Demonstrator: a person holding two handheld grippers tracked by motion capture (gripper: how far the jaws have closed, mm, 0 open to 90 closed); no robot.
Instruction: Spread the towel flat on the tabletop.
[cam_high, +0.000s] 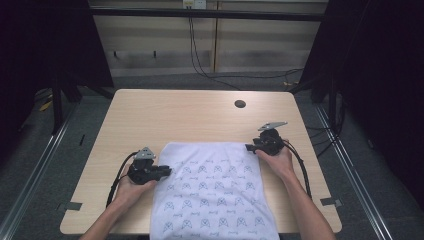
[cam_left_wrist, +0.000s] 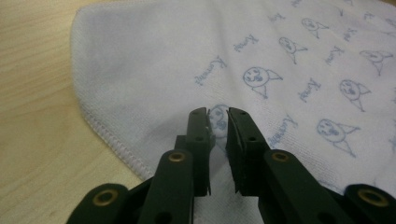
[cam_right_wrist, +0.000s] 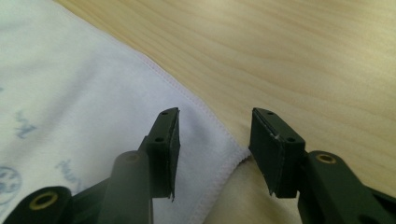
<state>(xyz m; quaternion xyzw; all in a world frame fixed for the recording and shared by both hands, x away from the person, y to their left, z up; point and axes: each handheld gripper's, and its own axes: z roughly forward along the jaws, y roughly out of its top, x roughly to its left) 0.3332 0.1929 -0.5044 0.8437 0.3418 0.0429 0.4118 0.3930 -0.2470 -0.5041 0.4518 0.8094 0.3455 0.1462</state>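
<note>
A white towel (cam_high: 215, 190) printed with small blue faces and words lies flat on the wooden table (cam_high: 175, 110), its near end hanging over the front edge. My left gripper (cam_high: 168, 172) lies low over the towel's left edge, pointing right. In the left gripper view the towel (cam_left_wrist: 163, 60) shows through a narrow gap between my left gripper's (cam_left_wrist: 217, 112) jaws, and nothing is pinched. My right gripper (cam_high: 248, 147) is at the towel's far right corner, pointing left. It (cam_right_wrist: 215, 113) stands open, jaws astride the hemmed corner of the towel (cam_right_wrist: 70, 93).
A round cable hole (cam_high: 240, 104) sits in the tabletop at the far right. Bare wood (cam_right_wrist: 280, 56) lies beyond and to both sides of the towel. Cables trail from both grippers toward the table's front edge. Dark curtains and metal rails flank the table.
</note>
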